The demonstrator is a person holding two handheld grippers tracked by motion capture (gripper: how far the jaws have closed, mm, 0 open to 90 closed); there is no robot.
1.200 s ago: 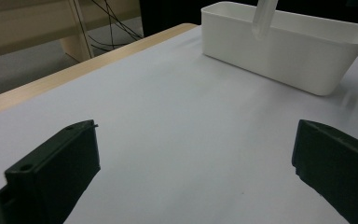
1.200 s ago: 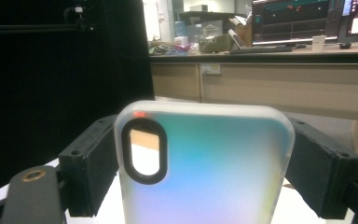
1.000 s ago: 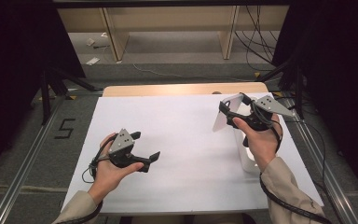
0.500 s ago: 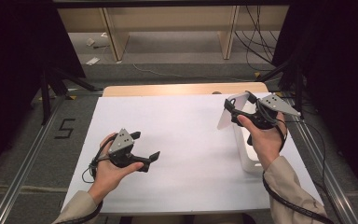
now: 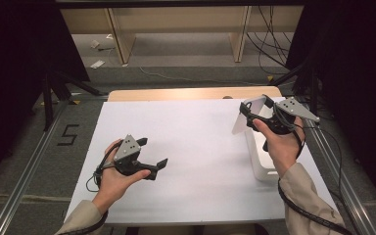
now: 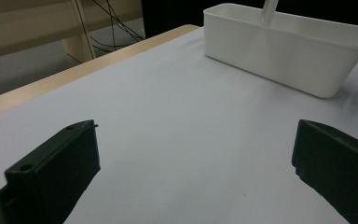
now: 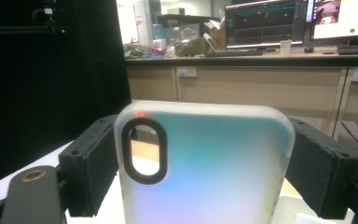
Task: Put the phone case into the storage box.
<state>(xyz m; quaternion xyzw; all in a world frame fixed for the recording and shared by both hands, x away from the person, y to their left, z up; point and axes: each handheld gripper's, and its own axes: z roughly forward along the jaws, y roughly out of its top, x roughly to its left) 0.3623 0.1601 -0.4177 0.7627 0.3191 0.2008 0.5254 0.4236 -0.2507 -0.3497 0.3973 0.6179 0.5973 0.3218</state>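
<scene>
Nearest the camera in the high view, the person's forearms in beige sleeves came up from the bottom edge over the white table cover [image 5: 196, 147]. The left gripper [image 5: 152, 164] rested low over the cover at the near left, its jaws spread wide with nothing between them; in the left gripper view the two black jaws stood far apart over bare white surface. Across that surface lay the white bin [image 6: 284, 46], a long plastic tub with rounded corners, standing on the cover near the right edge.

Farther out on the right, the right gripper [image 5: 254, 115] was held up above the far end of the white bin [image 5: 259, 161], clear of the table. Its jaws clamped a phone case [image 5: 247, 112] by its two long sides. In the right gripper view the phone case [image 7: 205, 168] stood upright between the black pads, frosted and translucent with a pale blue-green tint, its oval camera cutout ringed in black at the upper left.

Beyond the cover showed a strip of wooden tabletop [image 5: 191, 93], then grey floor and wooden shelving legs.
</scene>
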